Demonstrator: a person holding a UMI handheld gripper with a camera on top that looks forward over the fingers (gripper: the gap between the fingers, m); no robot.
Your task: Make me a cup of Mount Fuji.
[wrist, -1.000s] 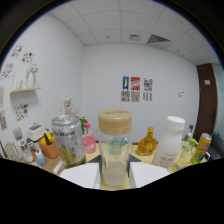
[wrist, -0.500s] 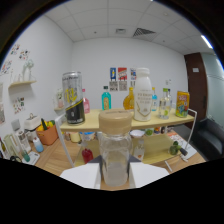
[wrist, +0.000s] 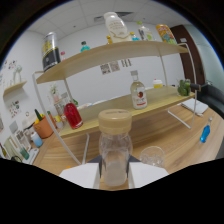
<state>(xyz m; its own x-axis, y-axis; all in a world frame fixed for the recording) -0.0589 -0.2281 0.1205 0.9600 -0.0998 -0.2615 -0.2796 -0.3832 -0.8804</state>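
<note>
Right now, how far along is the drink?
Done: the tan-capped bottle is picked up, clamped in the tool. In hand: carrying it above the wooden table. Left: its cap is on, and the clear cup beside it looks empty, so nothing is poured.

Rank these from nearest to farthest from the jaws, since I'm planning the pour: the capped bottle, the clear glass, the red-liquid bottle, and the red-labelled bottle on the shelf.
1. Capped bottle: held between the gripper jaws.
2. Clear glass: on the table just ahead, to the right.
3. Red-liquid bottle: lower shelf, ahead to the left.
4. Red-labelled bottle: lower shelf, farther back, right of centre.
</note>
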